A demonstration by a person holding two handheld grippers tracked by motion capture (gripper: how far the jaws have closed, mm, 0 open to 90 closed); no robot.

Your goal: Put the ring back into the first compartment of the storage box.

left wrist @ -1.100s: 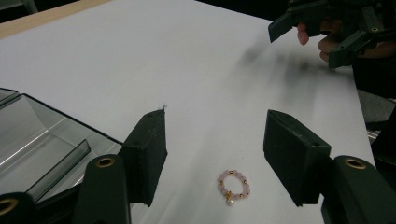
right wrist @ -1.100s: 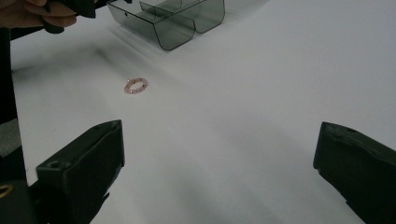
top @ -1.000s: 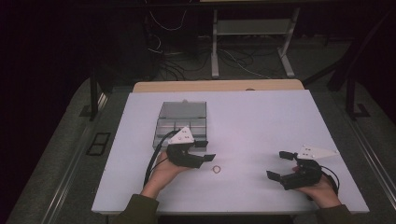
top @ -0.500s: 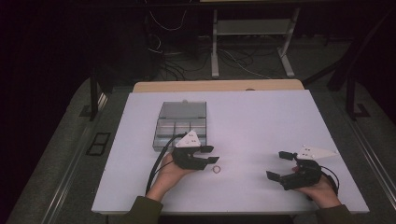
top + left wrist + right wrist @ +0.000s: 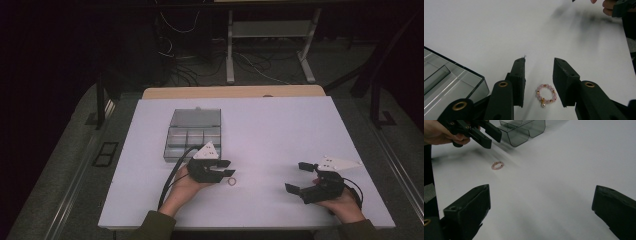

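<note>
White matte table (image 5: 280, 130), smoky clear plastic compartment box (image 5: 194, 135).
Left gripper (image 5: 539, 75) jaws, closing, flank without touching the pink bead ring (image 5: 546, 94); right gripper (image 5: 541, 202) gapes wide.

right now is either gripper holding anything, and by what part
Nothing is held. The left gripper has just been closing around the pink bead ring, its pads not yet touching it. The right gripper is open and empty.

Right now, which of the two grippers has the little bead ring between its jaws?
The left gripper: the pink bead ring lies between its jaws, untouched. The right gripper is far off.
</note>
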